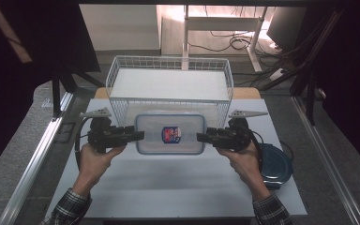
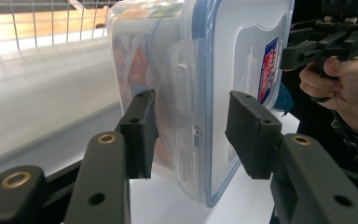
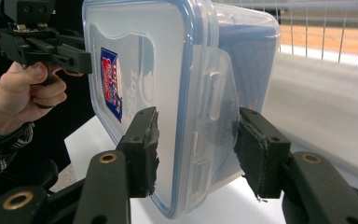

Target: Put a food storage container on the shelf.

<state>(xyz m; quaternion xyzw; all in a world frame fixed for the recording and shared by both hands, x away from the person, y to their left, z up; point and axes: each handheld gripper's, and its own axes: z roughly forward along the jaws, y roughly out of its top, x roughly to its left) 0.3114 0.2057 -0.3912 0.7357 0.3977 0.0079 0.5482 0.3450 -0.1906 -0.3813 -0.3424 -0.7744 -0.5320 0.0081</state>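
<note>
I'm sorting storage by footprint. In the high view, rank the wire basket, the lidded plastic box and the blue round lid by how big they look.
1. wire basket
2. lidded plastic box
3. blue round lid, partly hidden by the person's right hand, so its rank is less sure.

The high view looks forward and down over the table [image 1: 168, 187]. Each gripper view sits close behind its own jaws, facing inward from opposite ends. All three share the lidded container [image 1: 170, 133] [image 2: 214, 84] [image 3: 168, 93].
</note>
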